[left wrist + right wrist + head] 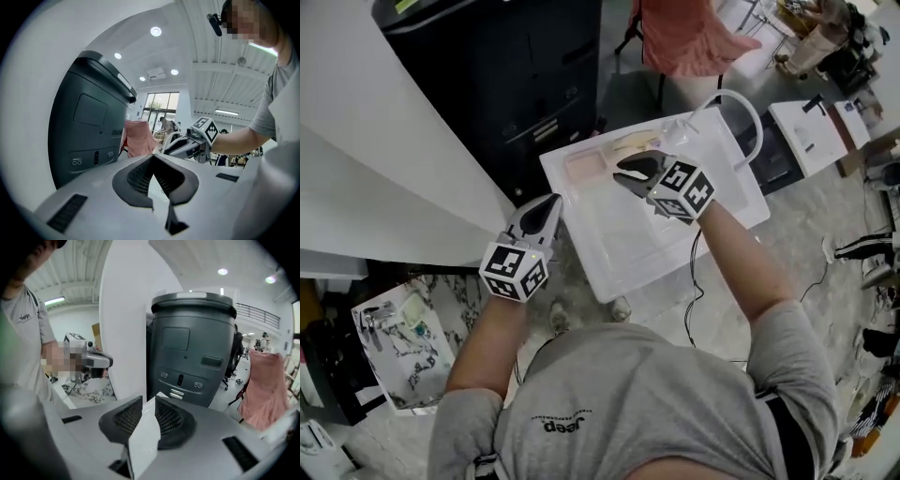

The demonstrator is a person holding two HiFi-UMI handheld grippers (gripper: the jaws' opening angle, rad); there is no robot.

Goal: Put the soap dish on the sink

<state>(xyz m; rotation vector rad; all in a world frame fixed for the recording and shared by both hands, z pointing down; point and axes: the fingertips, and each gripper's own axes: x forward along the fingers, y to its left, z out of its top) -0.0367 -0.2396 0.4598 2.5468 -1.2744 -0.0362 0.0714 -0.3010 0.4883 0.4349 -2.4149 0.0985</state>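
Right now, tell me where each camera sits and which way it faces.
Head view: on the person's head, facing steeply down at the sink; shows left gripper, right gripper, left forearm, right forearm, grey shirt.
Left gripper view: on the left gripper, facing along its jaws toward the dark machine and pink cloth; shows right gripper, right forearm.
Right gripper view: on the right gripper, facing along its parted jaws toward the dark machine; shows left gripper, grey shirt.
Shared: both gripper views catch the dark machine.
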